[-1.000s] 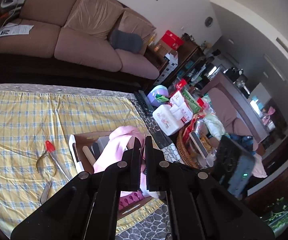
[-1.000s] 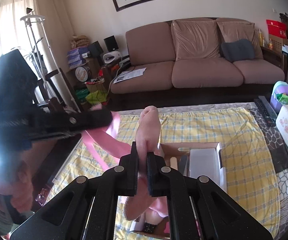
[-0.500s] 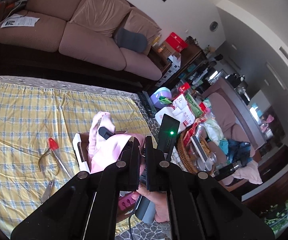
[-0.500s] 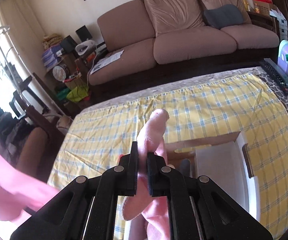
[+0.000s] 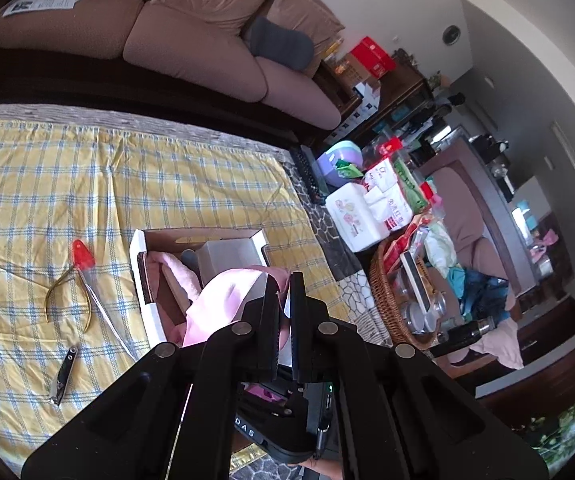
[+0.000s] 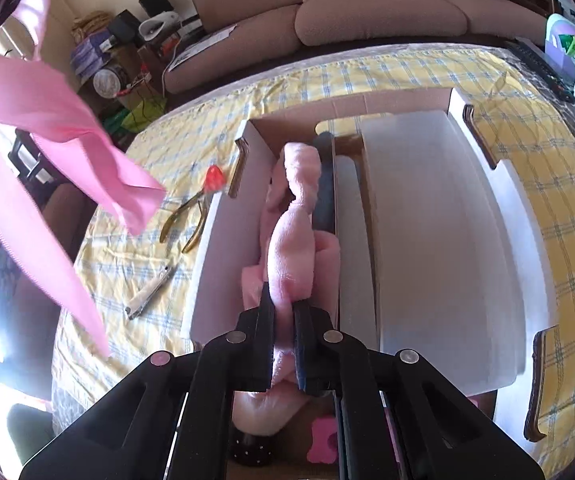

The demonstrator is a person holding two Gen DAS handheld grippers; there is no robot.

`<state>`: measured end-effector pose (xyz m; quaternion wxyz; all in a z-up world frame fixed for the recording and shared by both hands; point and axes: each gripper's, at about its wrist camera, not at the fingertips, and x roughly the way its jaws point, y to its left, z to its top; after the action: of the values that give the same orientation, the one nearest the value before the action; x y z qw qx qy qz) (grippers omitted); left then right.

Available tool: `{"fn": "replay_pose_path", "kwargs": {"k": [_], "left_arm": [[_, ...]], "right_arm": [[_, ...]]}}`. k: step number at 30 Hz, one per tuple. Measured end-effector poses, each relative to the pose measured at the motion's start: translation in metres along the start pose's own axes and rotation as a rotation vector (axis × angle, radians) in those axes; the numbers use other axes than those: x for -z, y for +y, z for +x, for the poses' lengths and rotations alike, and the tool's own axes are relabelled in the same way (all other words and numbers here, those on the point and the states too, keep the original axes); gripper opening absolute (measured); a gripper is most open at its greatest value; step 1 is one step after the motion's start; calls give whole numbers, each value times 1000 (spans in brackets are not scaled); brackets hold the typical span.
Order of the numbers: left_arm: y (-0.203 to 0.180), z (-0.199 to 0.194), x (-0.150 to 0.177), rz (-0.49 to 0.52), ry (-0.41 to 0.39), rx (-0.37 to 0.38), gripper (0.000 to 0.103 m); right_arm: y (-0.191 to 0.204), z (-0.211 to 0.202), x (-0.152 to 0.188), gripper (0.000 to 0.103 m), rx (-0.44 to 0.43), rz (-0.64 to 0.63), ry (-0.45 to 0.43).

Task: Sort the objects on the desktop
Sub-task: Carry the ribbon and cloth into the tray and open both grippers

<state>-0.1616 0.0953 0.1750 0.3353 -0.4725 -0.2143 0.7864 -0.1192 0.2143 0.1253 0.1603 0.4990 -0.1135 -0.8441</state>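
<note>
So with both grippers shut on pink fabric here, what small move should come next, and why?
Probably open the right gripper. Its fluffy pink towel already lies inside the open cardboard box, in the channel beside the white foam insert, so letting go would leave it stowed. The left gripper holds a smooth pink cloth above the box, which could follow.

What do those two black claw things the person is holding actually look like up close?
Both look alike. The left gripper and the right gripper are matte black plastic: two flat, narrow fingers on angular linkage arms joined by round silver pivot pins. No cables or sleeves show. In the left wrist view, a black body below carries white lettering, partly hidden, and a small green light.
</note>
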Motion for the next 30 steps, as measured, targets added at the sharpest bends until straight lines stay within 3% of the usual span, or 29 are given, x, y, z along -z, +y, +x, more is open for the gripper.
{"fn": "replay_pose_path", "kwargs": {"k": [5, 7, 9, 11, 16, 20, 23, 24, 27, 28, 29, 30], "left_arm": [[16, 38, -3, -85, 27, -39, 2], [29, 54, -2, -120, 39, -67, 2], [43, 71, 1, -141, 61, -104, 2], [53, 85, 5, -142, 83, -155, 2], [67, 110, 32, -106, 157, -265, 2], [56, 115, 53, 19, 172, -380, 2], [49, 113, 61, 48, 190, -385, 4], [50, 110, 61, 25, 196, -369, 6], [49, 90, 58, -46, 181, -276, 33], [48, 81, 56, -62, 170, -262, 53], [46, 71, 56, -76, 154, -230, 63], [44, 60, 55, -83, 137, -216, 67]], "right_arm": [[1, -4, 2, 11, -17, -18, 9], [-1, -14, 6, 20, -20, -9, -16], [-1, -20, 9, 35, -20, -9, -28], [2, -26, 11, 37, 6, -41, -29], [0, -48, 17, 39, 34, -48, -69], [-12, -68, 18, 40, 24, -10, -127], [-13, -71, 18, 40, 27, -3, -143], [-14, -69, 18, 40, 25, 2, -140], [-13, -65, 20, 40, 19, 13, -141], [-12, -67, 21, 40, 13, 17, -150], [-12, -69, 22, 40, 7, 20, -167], [-11, -72, 24, 40, 5, 22, -183]]}}
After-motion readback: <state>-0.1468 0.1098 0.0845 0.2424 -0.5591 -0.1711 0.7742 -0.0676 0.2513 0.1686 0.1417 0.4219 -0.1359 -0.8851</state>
